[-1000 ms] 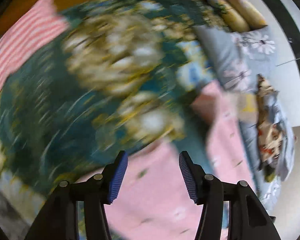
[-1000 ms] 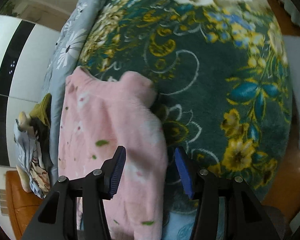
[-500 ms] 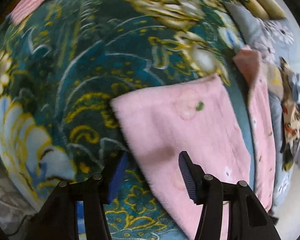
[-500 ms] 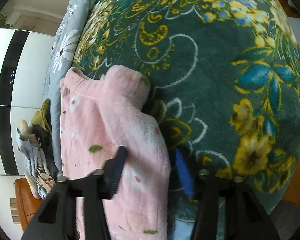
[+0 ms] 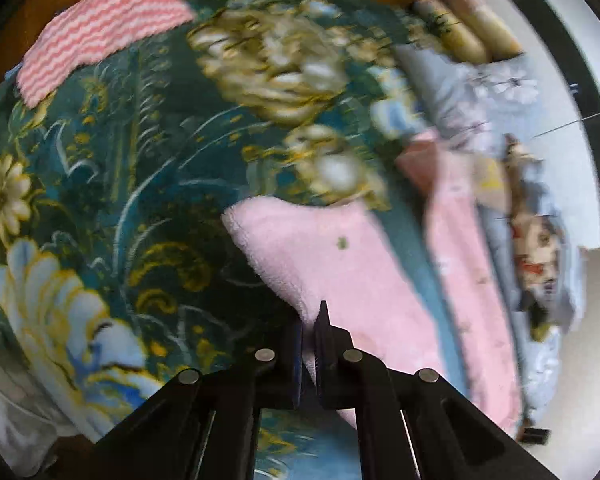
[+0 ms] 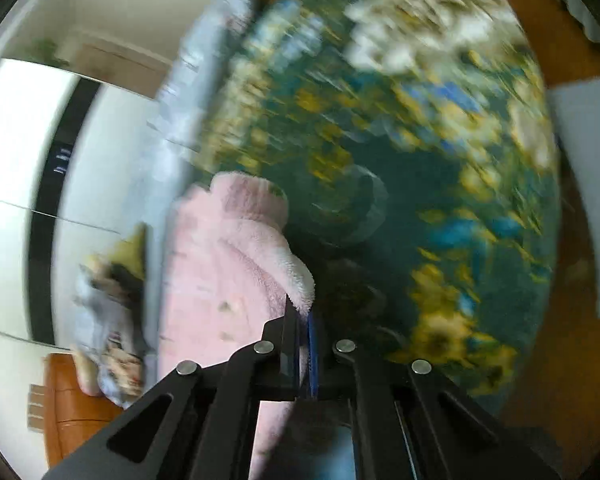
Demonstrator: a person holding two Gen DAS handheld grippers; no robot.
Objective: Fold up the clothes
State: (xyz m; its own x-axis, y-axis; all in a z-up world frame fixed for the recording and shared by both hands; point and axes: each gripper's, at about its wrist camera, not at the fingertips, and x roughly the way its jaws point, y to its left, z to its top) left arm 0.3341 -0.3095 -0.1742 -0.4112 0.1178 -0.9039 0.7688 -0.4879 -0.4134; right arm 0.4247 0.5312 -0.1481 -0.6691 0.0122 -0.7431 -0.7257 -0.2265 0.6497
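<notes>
A fluffy pink garment (image 5: 340,264) lies on a dark green floral blanket (image 5: 112,184) on a bed. My left gripper (image 5: 310,320) is shut on the garment's near edge. In the right wrist view the same pink garment (image 6: 224,268) lies to the left, and my right gripper (image 6: 302,314) is shut on its fluffy edge. Another strip of pink cloth (image 5: 468,264) lies to the right in the left wrist view.
A pink-and-white striped cloth (image 5: 100,36) lies at the blanket's far left. A grey-blue floral quilt (image 5: 496,92) and a heap of patterned clothes (image 5: 536,240) lie along the right side by a white wall. A wooden cabinet (image 6: 72,408) stands at lower left in the right wrist view.
Both grippers were open over the pink garment and have now closed on its edge. Both views are blurred by motion.
</notes>
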